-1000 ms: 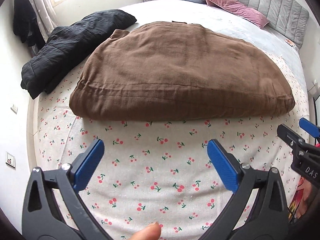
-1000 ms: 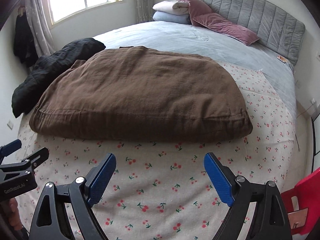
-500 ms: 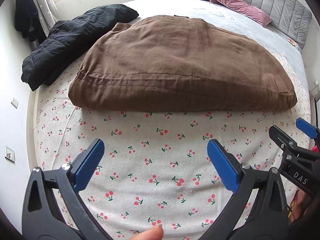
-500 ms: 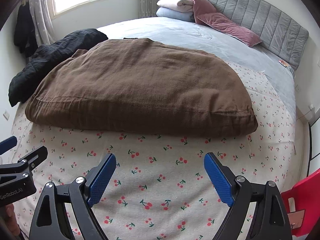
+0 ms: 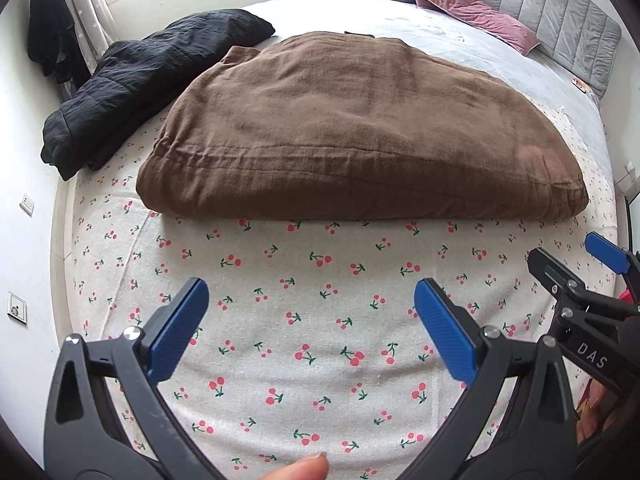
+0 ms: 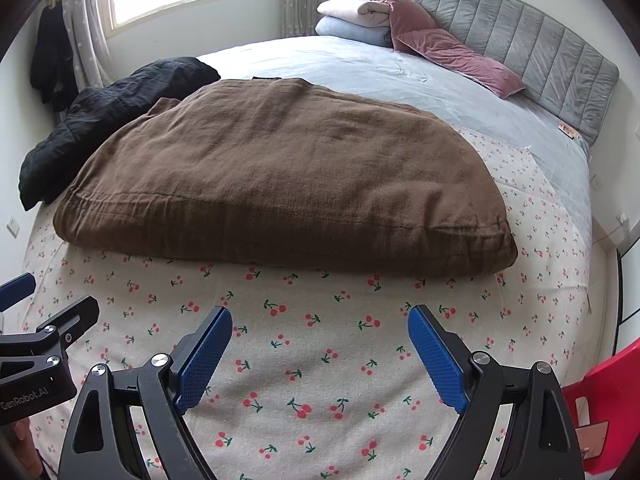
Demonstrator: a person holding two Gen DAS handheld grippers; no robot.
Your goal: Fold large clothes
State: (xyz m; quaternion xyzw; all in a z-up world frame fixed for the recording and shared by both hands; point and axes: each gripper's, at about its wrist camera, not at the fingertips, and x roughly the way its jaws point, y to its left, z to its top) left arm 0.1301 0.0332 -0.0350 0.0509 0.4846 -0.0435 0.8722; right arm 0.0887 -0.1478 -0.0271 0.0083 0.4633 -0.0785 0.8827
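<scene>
A large brown garment [image 5: 360,132] lies folded into a thick flat bundle on the cherry-print sheet [image 5: 312,320] of the bed; it also shows in the right wrist view [image 6: 288,180]. My left gripper [image 5: 312,308] is open and empty, held above the sheet a short way in front of the bundle's near edge. My right gripper [image 6: 320,336] is open and empty, also over the sheet in front of the bundle. Each gripper shows at the edge of the other's view: the right one [image 5: 576,280] and the left one [image 6: 48,320].
A black padded garment [image 5: 140,76] lies at the bed's left edge, touching the brown bundle's far left corner. Pink pillows [image 6: 452,52] and folded bedding [image 6: 352,20] sit by the grey headboard [image 6: 520,48]. A red plastic chair [image 6: 600,392] stands at the right.
Both grippers have drawn back and risen slightly from the brown bundle, so more cherry-print sheet shows in front of it. Both stay open and empty.
</scene>
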